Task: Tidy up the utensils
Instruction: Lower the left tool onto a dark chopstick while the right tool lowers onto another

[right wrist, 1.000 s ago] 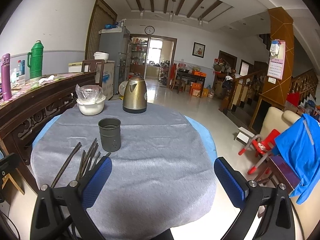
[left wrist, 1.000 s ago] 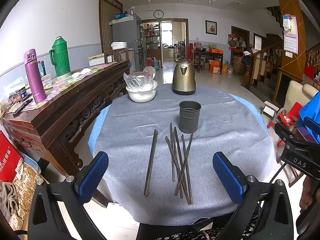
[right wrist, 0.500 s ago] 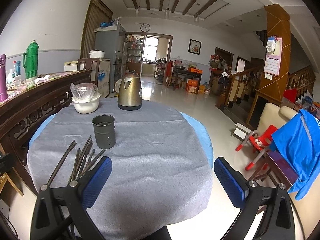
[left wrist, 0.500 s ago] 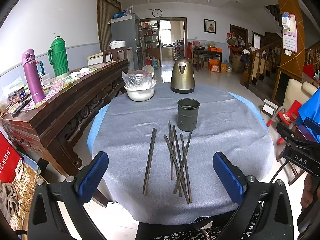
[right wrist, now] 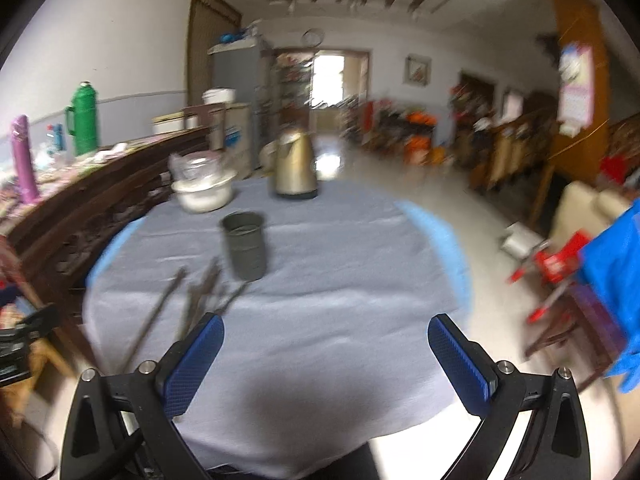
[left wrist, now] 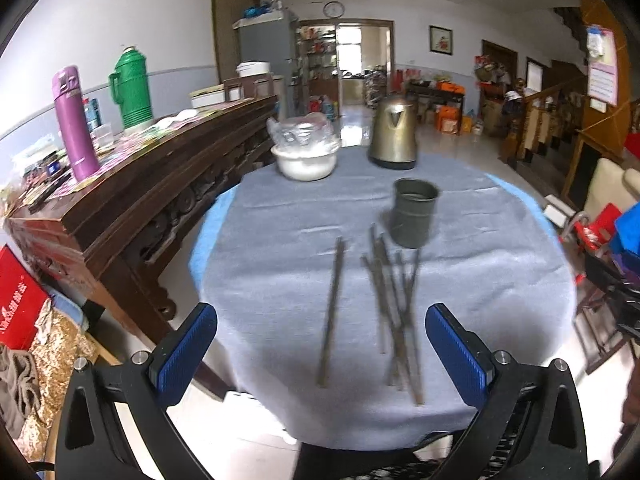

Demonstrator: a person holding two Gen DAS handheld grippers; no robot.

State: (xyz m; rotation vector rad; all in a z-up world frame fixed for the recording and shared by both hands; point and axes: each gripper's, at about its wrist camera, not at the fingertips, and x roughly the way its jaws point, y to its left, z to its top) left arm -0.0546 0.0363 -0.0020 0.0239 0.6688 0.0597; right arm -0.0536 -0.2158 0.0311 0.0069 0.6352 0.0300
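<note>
Grey cloth (left wrist: 280,240) covered a round table beside a carved sideboard (left wrist: 160,184). Dark chopsticks (left wrist: 394,312) lay scattered at six o'clock of a metal cup (left wrist: 414,212); left gripper (left wrist: 320,344) and right gripper (right wrist: 326,354) were both spread wide, empty.

dark cup (right wrist: 244,245) beside scattered chopsticks (right wrist: 200,300)

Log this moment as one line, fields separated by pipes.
left gripper open, empty | right gripper open, empty | dark metal chopsticks loose on grey tablecloth | dark cylindrical metal holder upright | nothing grasped
</note>
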